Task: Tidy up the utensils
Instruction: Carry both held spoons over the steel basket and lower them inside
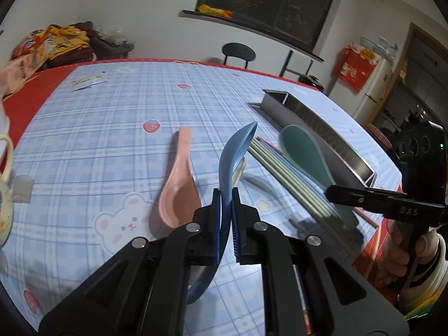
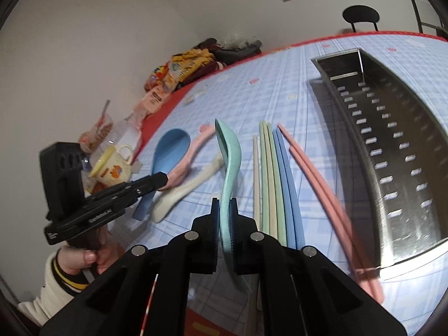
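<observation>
My left gripper [image 1: 226,193] is shut on a blue spoon [image 1: 235,151] and holds it above the table; the spoon also shows in the right wrist view [image 2: 168,151]. My right gripper [image 2: 224,203] is shut on a green spoon [image 2: 231,154], seen too in the left wrist view [image 1: 305,151]. A pink spoon [image 1: 176,193] lies on the checked tablecloth [image 1: 112,117]. A cream spoon [image 2: 184,190] lies beside the pink spoon [image 2: 190,154]. Several pastel chopsticks [image 2: 275,184] lie in a row left of the metal tray [image 2: 397,145].
The long perforated metal tray [image 1: 316,123] stands at the right of the table. A cream mug [image 2: 112,168] and snack packets [image 2: 173,72] sit at the table's left edge. A black chair [image 1: 238,53] stands behind the table.
</observation>
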`<state>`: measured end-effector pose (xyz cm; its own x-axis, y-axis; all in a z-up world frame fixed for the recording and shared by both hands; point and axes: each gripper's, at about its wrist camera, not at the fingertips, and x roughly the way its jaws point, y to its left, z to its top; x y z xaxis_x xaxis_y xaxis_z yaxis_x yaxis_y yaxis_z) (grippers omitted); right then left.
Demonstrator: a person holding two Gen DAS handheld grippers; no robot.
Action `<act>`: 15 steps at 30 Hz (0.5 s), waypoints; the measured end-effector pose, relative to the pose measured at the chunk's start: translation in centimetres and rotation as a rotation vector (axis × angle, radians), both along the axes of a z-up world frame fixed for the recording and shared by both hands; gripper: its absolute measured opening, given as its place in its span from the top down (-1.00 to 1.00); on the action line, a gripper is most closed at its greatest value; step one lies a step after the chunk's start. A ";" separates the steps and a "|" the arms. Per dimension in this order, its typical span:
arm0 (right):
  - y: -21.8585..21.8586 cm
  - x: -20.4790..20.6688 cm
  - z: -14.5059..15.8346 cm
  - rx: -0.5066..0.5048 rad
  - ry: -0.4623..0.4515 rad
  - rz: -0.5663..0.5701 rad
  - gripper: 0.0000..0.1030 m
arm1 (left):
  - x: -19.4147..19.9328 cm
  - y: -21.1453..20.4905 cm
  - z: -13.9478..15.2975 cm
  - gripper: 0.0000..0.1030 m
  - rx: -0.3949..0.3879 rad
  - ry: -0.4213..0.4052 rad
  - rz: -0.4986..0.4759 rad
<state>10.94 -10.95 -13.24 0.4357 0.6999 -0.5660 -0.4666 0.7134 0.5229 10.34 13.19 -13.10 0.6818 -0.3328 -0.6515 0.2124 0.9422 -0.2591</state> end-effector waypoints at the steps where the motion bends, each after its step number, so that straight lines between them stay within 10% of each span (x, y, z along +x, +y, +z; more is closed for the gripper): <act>1: -0.5 0.0 0.6 0.009 -0.010 0.007 0.86 | -0.2 0.0 0.4 0.78 -0.016 -0.005 0.007; 15: -11.0 5.9 2.2 0.000 -0.041 -0.135 0.86 | 2.1 -10.1 4.4 0.78 -0.289 -0.046 -0.050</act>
